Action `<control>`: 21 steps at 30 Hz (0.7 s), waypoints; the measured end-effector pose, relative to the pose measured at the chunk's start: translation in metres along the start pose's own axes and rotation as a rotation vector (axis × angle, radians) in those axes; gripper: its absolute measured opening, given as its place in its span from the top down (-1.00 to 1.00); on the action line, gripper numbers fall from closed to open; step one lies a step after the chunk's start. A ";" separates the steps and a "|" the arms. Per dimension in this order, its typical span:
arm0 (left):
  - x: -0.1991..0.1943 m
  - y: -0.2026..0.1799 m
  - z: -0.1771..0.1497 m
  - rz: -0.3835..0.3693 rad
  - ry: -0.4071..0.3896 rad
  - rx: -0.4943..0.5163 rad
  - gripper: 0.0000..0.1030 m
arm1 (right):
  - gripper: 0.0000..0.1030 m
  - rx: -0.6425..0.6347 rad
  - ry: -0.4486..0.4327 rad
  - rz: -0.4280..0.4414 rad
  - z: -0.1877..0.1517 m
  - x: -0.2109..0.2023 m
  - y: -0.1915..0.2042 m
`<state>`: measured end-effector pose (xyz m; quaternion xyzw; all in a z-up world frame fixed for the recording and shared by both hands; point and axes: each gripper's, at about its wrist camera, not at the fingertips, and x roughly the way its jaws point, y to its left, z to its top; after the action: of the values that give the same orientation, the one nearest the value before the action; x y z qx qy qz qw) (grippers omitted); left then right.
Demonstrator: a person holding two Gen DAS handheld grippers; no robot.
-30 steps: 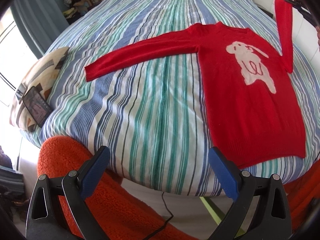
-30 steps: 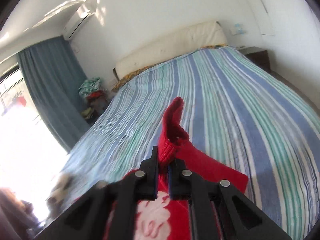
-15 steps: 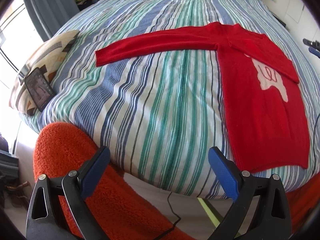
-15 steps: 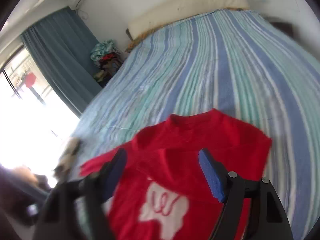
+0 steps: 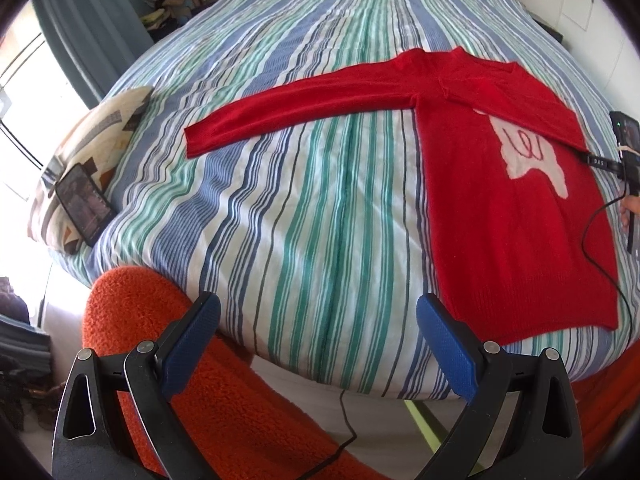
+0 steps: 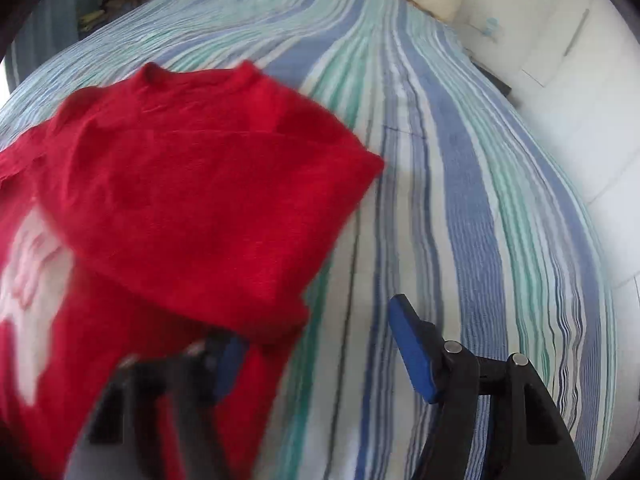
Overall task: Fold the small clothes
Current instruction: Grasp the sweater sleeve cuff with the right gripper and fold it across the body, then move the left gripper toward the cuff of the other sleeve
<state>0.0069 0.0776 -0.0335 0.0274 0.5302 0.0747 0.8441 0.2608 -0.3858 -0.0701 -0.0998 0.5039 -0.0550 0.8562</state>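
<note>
Nearest, the left gripper (image 5: 316, 344) hangs off the near edge of the bed (image 5: 312, 208), its jaws wide apart and holding nothing, probably waiting its turn. An orange cushion (image 5: 168, 344) sits just below it, off the bed.

The sweater (image 5: 508, 216) lies flat toward the bed's right side, hem at the near edge, so folds can be laid over its body. 1 sleeve (image 5: 516, 108) is already folded across the chest, covering the top of the white motif (image 5: 532, 156). The right gripper (image 6: 320, 356), blurred, has its jaws apart and empty at the sweater's right edge, 1 finger over the fabric.

The other sleeve (image 5: 304, 110) stretches out leftward toward the bed's middle, unfolded; I'd judge it comes next. At the left edge a phone (image 5: 82, 204) leans on a pillow (image 5: 84, 160).
</note>
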 end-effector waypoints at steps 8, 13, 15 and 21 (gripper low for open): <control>0.015 0.005 -0.008 -0.018 0.047 -0.018 -0.92 | -0.40 -0.013 0.010 0.012 -0.009 -0.005 -0.021; 0.010 -0.004 -0.008 -0.025 0.017 0.015 -0.92 | -0.40 0.019 0.034 -0.027 -0.025 -0.029 -0.044; 0.011 -0.009 -0.006 -0.037 0.016 0.033 -0.92 | -0.40 0.039 0.011 0.053 -0.031 -0.053 -0.045; 0.022 -0.054 0.006 -0.157 0.005 0.155 -0.92 | -0.40 -0.072 0.079 0.636 -0.091 -0.127 0.034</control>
<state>0.0275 0.0285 -0.0574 0.0506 0.5369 -0.0326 0.8415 0.1192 -0.3380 -0.0126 0.0346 0.5443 0.2294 0.8062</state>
